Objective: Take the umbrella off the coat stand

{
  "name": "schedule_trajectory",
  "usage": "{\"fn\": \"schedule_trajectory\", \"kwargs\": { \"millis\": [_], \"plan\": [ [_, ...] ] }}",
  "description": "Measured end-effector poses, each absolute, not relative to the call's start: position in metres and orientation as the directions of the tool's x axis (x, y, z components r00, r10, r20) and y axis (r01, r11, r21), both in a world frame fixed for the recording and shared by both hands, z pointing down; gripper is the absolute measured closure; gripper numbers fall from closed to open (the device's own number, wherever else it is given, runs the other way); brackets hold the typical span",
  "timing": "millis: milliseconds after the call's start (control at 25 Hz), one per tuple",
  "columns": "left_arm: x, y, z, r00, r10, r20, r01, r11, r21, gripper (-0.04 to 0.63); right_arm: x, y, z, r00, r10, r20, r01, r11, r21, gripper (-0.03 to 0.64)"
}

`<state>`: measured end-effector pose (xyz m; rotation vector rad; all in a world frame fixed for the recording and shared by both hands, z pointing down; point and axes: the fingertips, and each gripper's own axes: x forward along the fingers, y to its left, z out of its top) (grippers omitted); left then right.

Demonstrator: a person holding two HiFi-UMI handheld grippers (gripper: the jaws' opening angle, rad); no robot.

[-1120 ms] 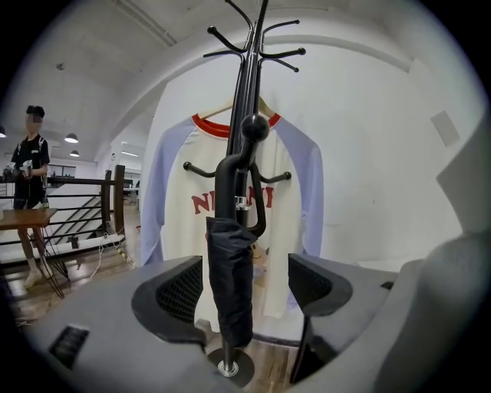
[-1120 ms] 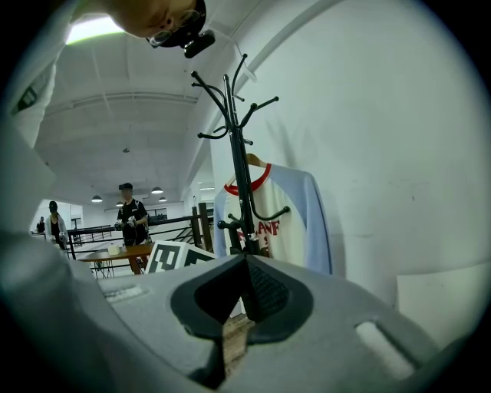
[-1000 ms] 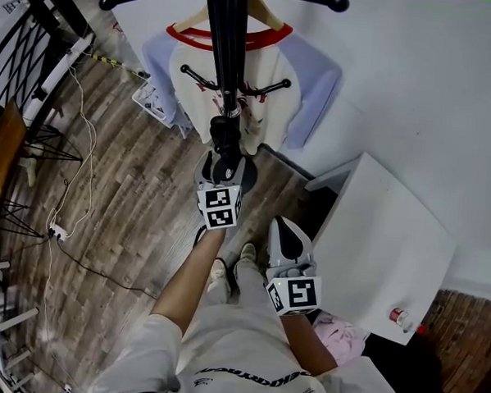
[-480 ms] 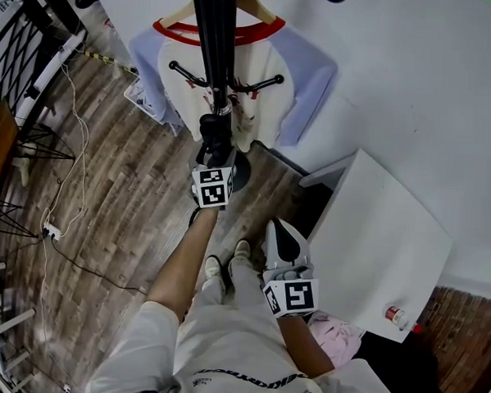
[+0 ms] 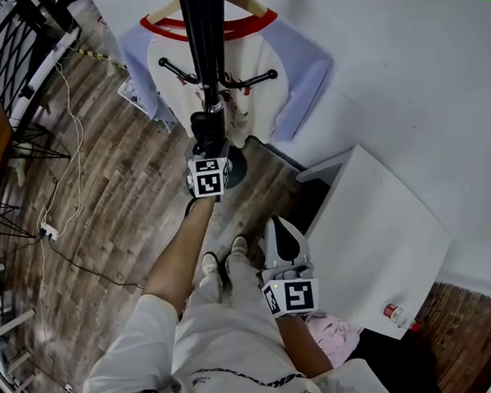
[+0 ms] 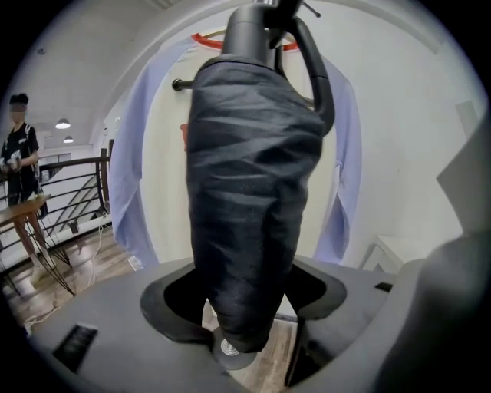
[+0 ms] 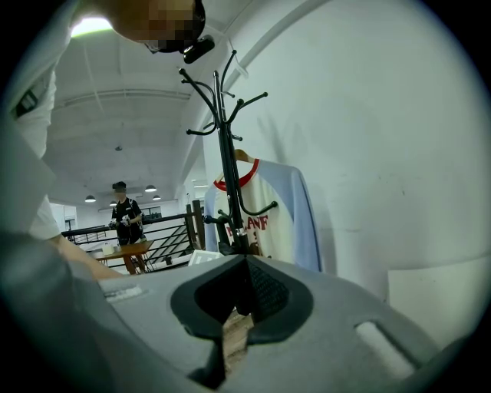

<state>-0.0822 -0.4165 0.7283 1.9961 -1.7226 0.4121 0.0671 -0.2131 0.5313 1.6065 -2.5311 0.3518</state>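
Two jaws of left gripper point(image 5: 206, 142) clamp umbrella point(image 6: 245, 192); right gripper point(image 5: 280, 229) closed.

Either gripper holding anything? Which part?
Left gripper is clamped on the folded umbrella at its lower canopy, near the tip. Right gripper holds nothing.

floor point(image 5: 122, 193) — wood planks | wall point(image 5: 416, 77) — white | white table point(image 5: 383, 240) | black railing point(image 5: 38, 12)

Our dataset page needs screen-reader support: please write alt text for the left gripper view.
A folded black umbrella fills the centre, clamped between the fingers. Behind it hangs a white shirt with pale blue sleeves; a person stands far left by a railing.
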Motion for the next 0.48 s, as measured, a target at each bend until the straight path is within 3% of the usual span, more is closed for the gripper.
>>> {"fn": "schedule_trajectory", "kwargs": {
  "millis": [120, 480],
  "plan": [
    [-0.086, -0.414, 0.729, 0.146, -0.842, 0.519, -0.988, -0.097, 0.121, 0.334, 0.068, -0.213, 0.532, -0.425, -0.876, 0.228, -0.905, 0.405, -0.129, 0.618],
    [-0.088, -0.403, 0.724, 0.158, -0.83, 0.535, -0.986, -0.108, 0.124, 0.34, 0.067, -0.211, 0.533, -0.42, -0.879, 0.228, -0.907, 0.401, -0.124, 0.62]
  ]
}}
